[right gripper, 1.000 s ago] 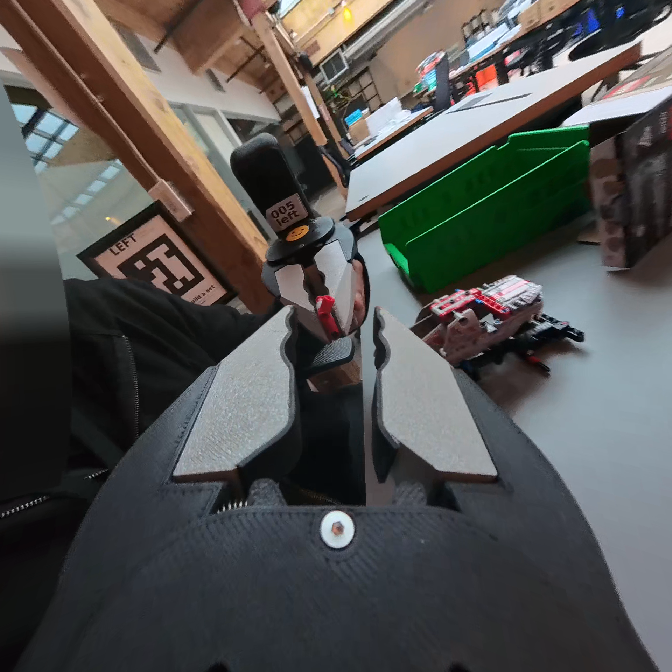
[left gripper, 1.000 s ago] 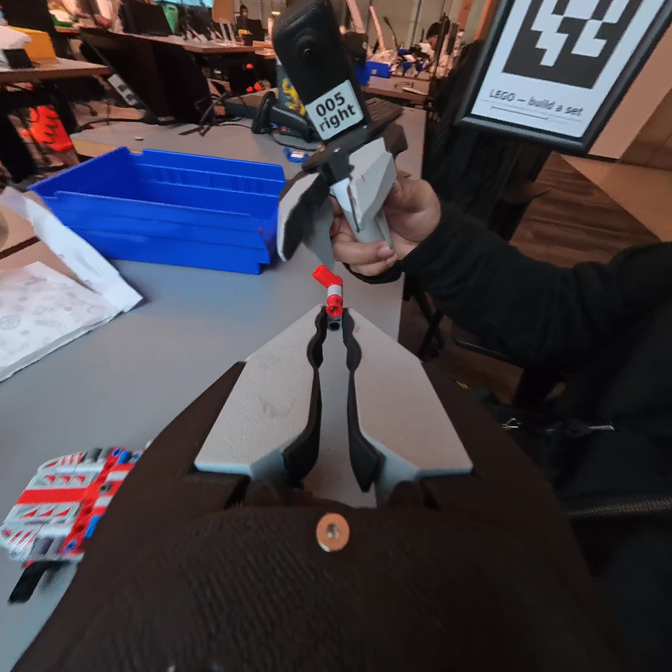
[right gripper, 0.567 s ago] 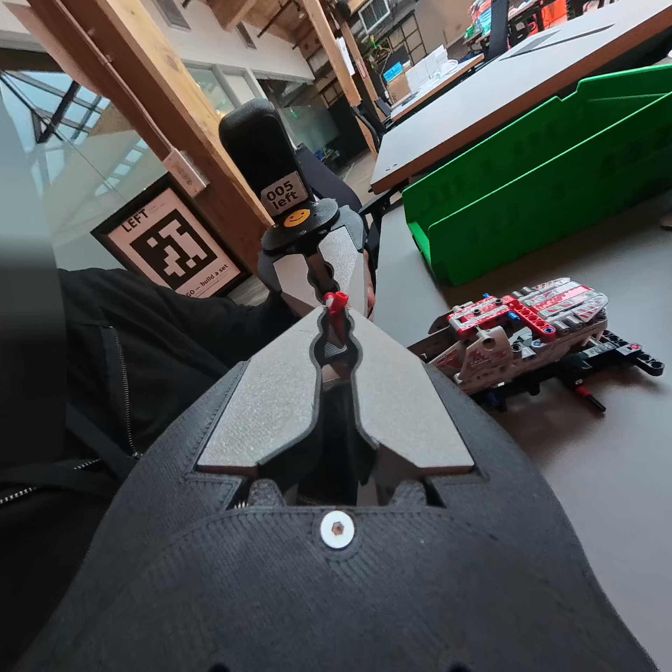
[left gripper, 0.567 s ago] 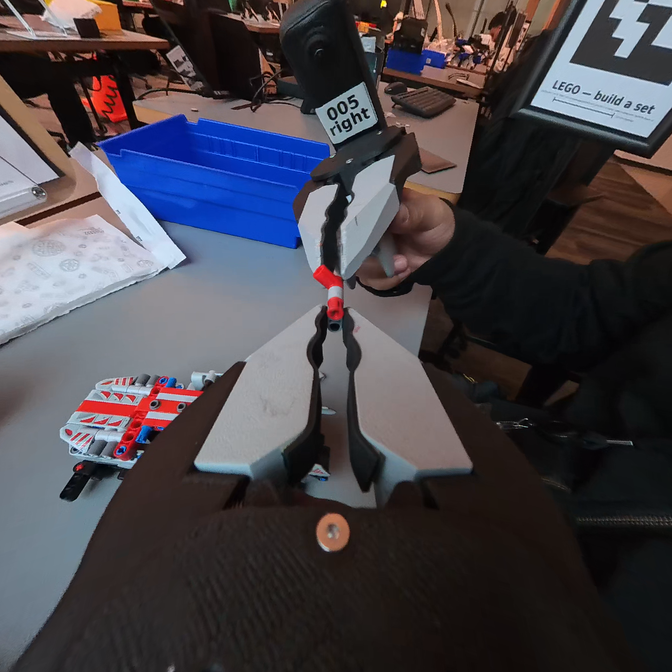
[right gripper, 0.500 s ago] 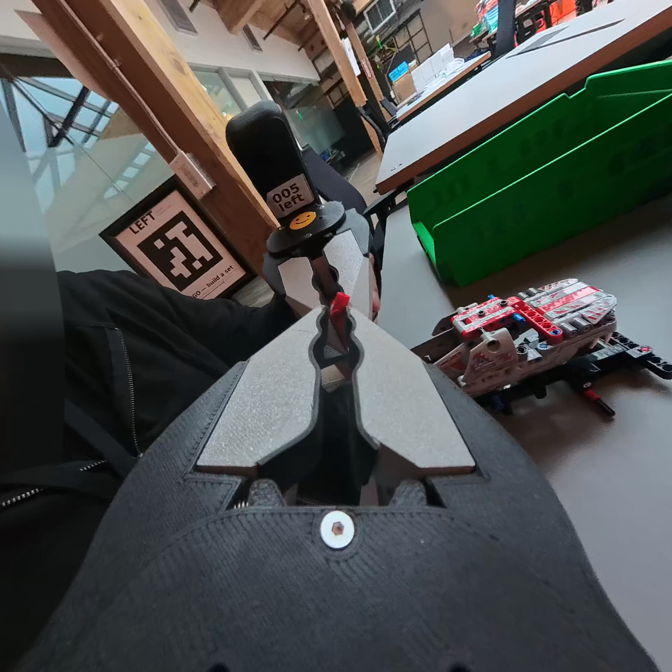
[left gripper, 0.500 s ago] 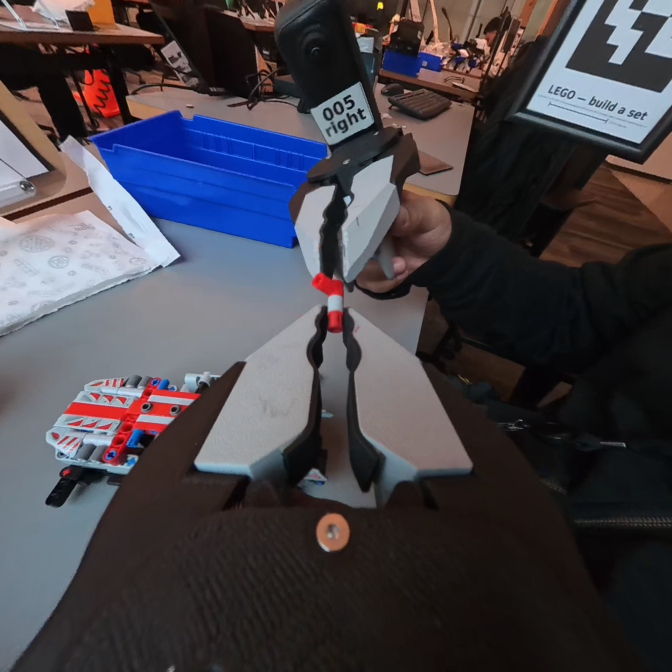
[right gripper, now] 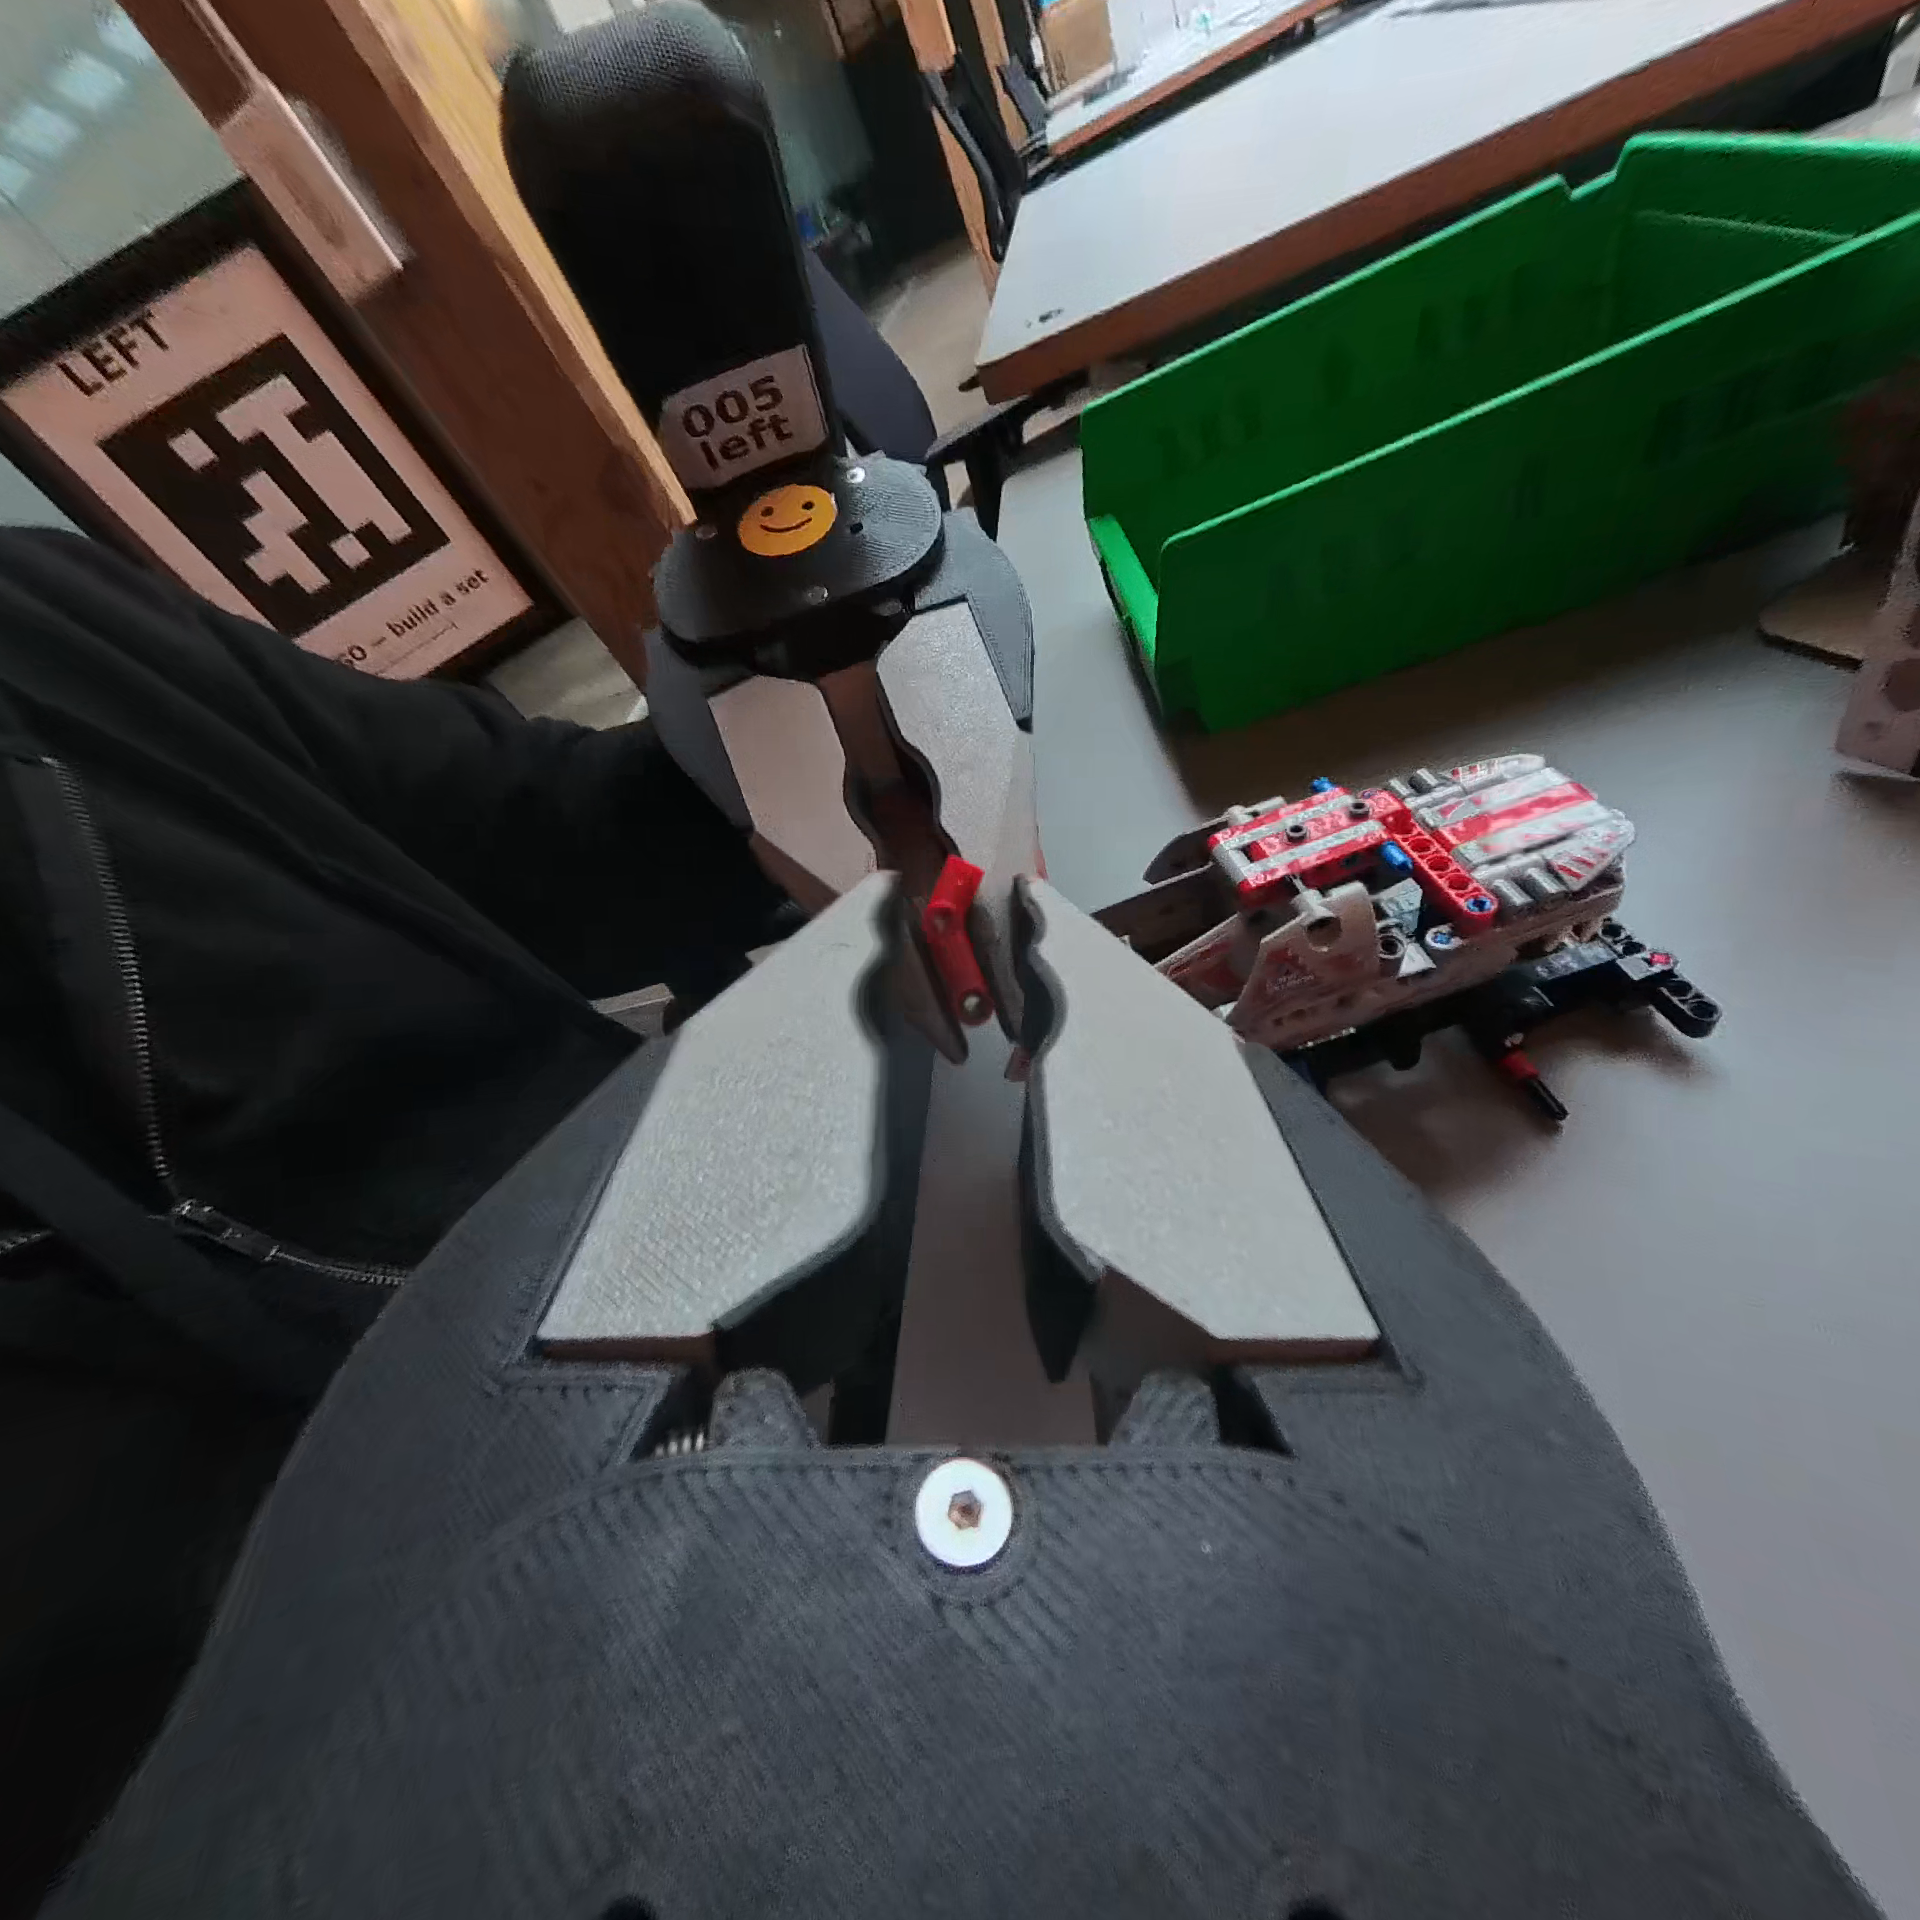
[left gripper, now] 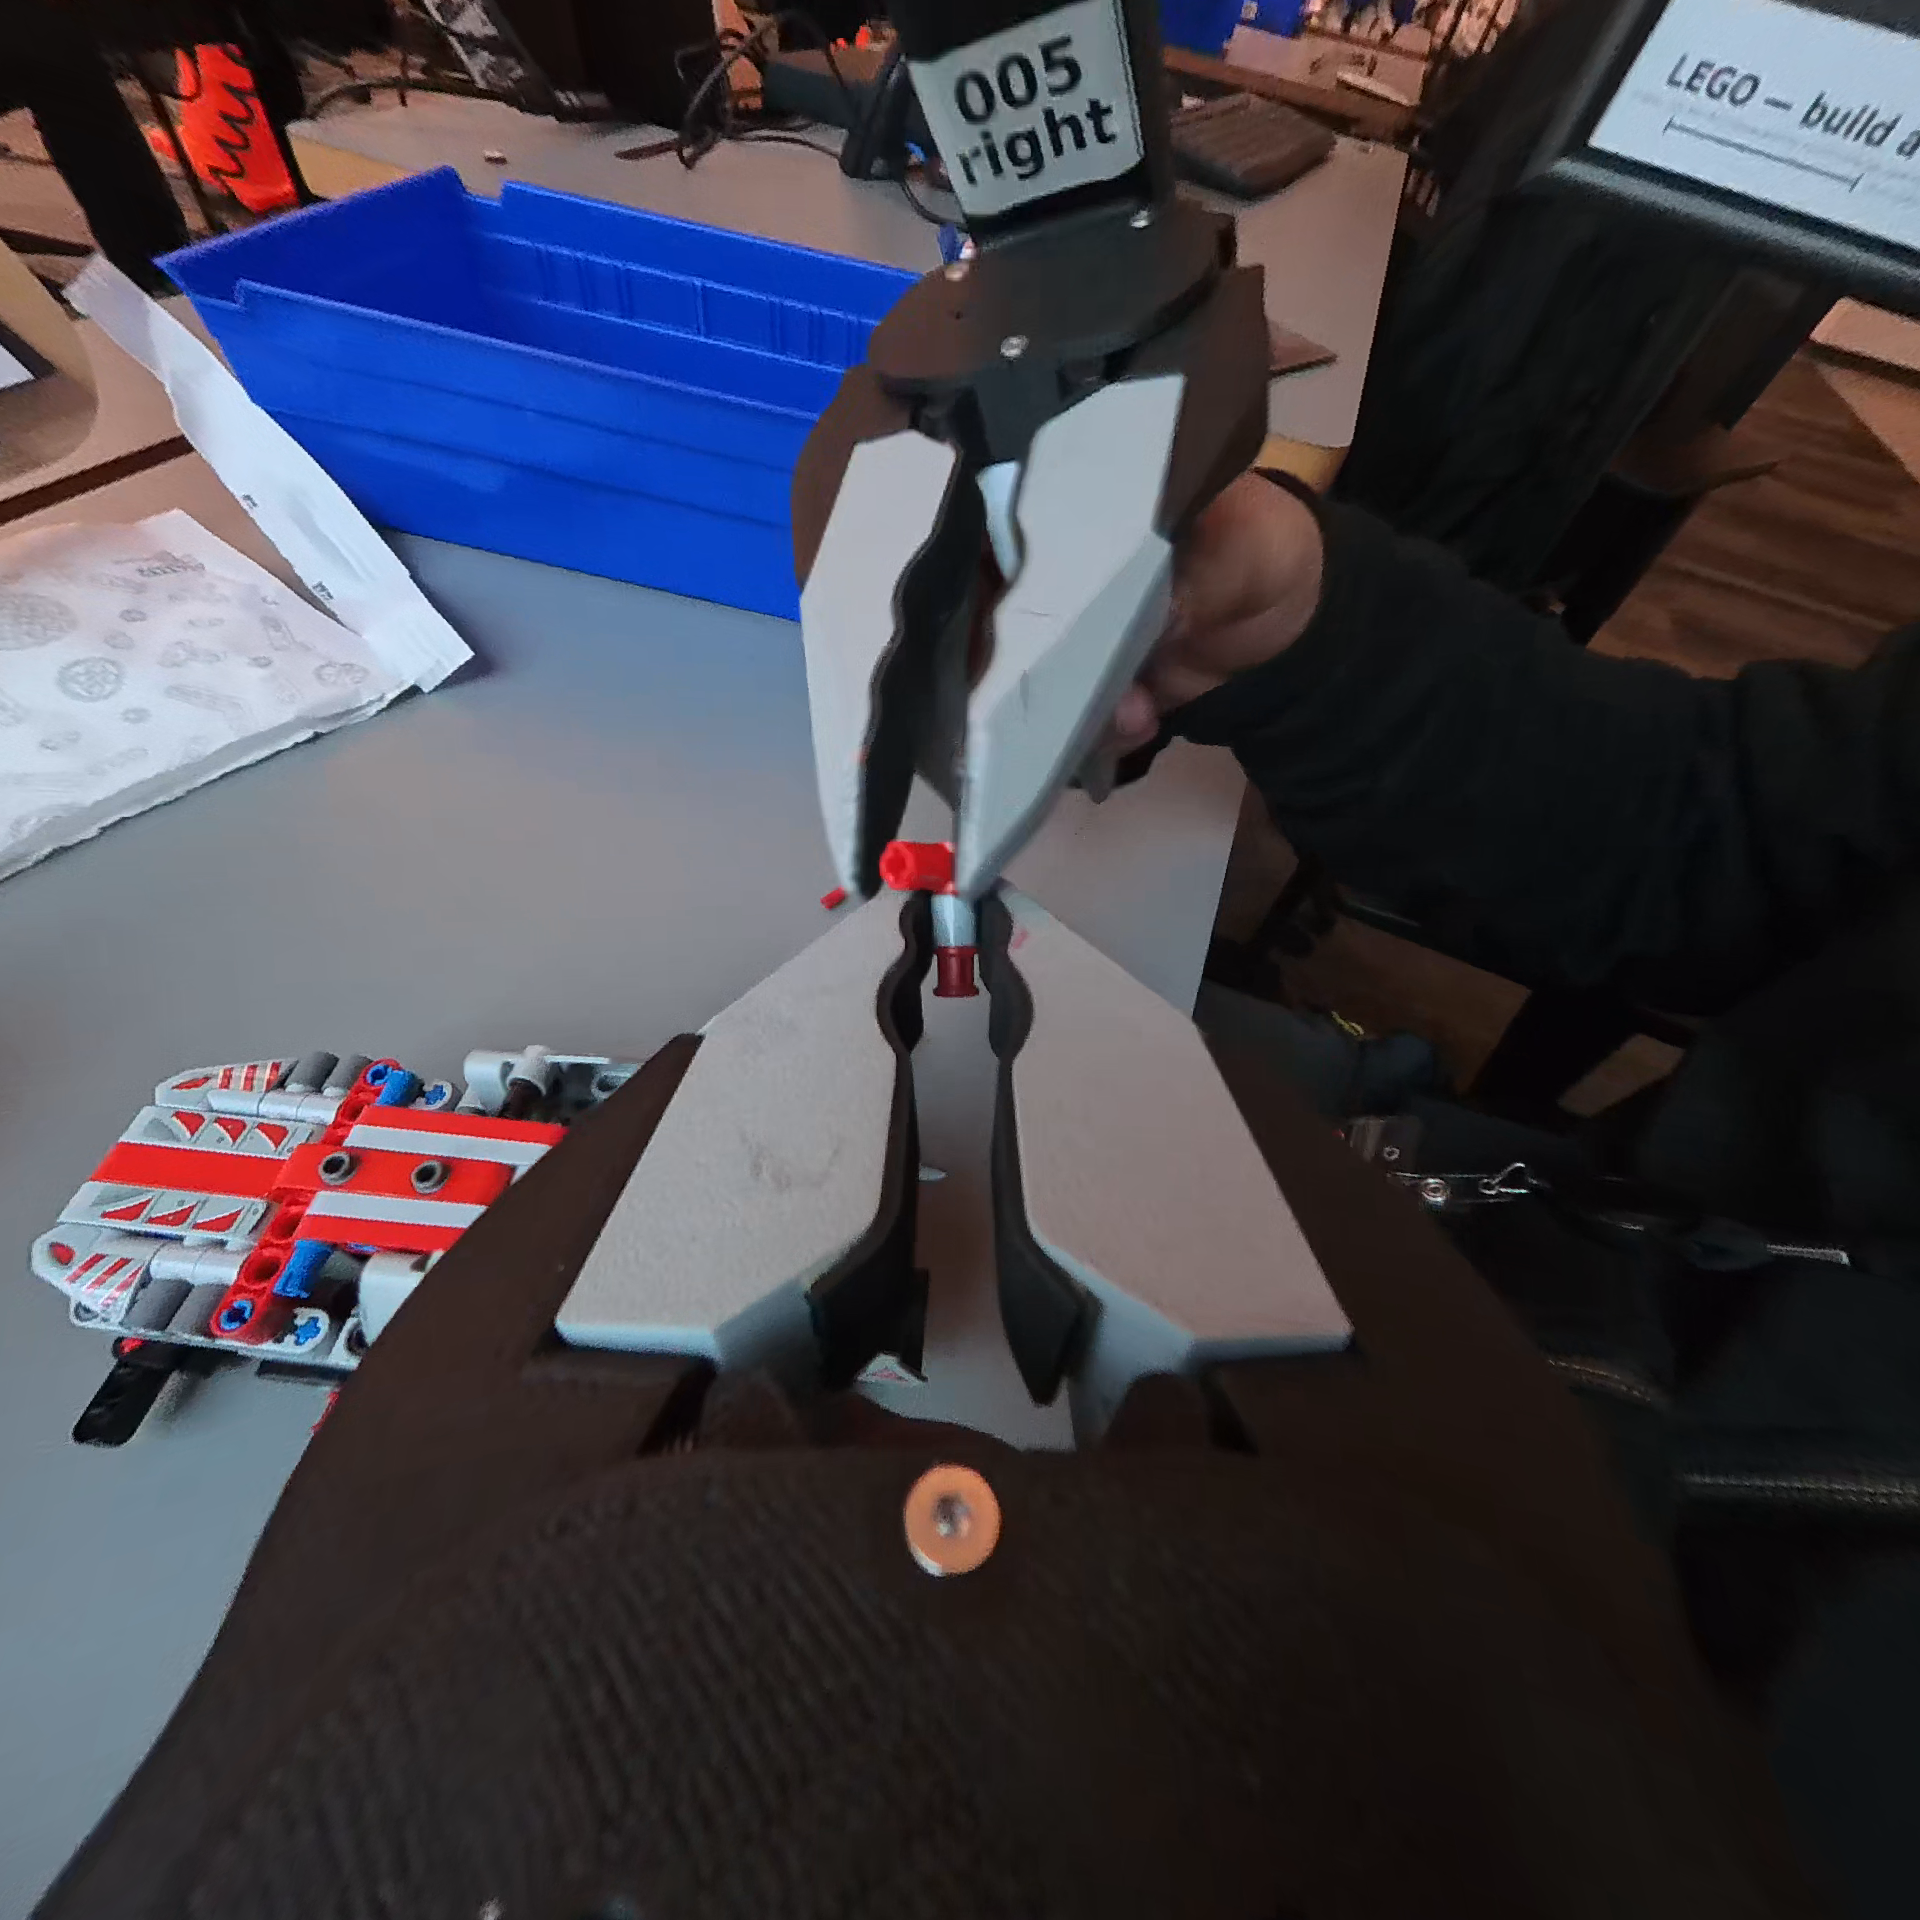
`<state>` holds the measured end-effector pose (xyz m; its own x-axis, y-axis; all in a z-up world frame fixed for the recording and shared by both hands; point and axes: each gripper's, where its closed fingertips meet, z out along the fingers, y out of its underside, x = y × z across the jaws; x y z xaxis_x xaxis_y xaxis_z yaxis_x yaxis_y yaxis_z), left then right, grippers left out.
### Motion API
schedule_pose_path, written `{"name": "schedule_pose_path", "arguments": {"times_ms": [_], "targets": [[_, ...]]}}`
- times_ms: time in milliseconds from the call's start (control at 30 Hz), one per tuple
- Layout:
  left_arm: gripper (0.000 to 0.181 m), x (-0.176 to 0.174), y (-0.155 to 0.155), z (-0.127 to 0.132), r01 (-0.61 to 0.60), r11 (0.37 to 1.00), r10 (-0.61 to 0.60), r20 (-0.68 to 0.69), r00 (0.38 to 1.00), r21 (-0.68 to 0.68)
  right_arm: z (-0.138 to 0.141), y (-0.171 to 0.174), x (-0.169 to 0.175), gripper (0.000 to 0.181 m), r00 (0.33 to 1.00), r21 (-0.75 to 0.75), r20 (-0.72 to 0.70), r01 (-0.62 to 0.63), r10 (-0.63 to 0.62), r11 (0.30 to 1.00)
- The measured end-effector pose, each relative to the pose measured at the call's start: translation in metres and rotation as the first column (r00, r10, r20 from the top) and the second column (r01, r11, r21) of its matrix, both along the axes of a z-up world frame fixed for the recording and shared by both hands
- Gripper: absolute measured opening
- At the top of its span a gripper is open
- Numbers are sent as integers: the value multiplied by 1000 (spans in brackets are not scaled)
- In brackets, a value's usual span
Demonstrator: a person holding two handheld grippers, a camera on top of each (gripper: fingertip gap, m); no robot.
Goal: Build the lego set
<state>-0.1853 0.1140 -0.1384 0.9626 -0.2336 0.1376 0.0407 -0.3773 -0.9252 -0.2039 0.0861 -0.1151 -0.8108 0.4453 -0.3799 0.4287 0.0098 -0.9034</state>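
Observation:
A small red-and-white lego piece (left gripper: pixel 949 933) is held in the air between both grippers, which meet tip to tip. My left gripper (left gripper: pixel 951 920) is shut on its white and red shaft. My right gripper (left gripper: pixel 914 883) comes down from above and pinches the piece's red head. In the right wrist view the red piece (right gripper: pixel 956 930) sits between my right gripper (right gripper: pixel 954 894) fingers, with the left gripper (right gripper: pixel 982 1044) facing it. The partly built red, white and grey lego model (left gripper: pixel 301 1184) lies on the grey table, left of my left gripper. It also shows in the right wrist view (right gripper: pixel 1403 894).
A blue bin (left gripper: pixel 540 343) stands at the back of the table (left gripper: pixel 623 790), with white paper bags (left gripper: pixel 156 665) to its left. A green bin (right gripper: pixel 1507 416) stands behind the model. A person's dark sleeve (left gripper: pixel 1507 748) is to the right. Only a small space, under 4 cm, lies between the two pairs of fingers.
My right gripper went from open and apart to closed on the piece's red head. The two grippers have drawn closer, and the piece now sits deeper between my left fingers.

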Motion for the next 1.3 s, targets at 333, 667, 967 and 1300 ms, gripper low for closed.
{"name": "schedule_pose_path", "arguments": {"times_ms": [333,667,967,1300], "targets": [[20,-10,-4,10,-41,998,41,0,999,42,10,17,-4,3,997,-6,-5,71,-71,997],[7,-15,-6,27,-79,988,85,-41,996,133,18,23,-1,3,998,-181,55,23,-13,983],[8,-13,-10,46,-67,974,51,77,996,215,29,22,1,3,994,-364,87,-26,61,931],[7,-10,-10,53,-51,958,24,99,995,283,30,17,2,4,973,-555,157,-56,171,830]]}}
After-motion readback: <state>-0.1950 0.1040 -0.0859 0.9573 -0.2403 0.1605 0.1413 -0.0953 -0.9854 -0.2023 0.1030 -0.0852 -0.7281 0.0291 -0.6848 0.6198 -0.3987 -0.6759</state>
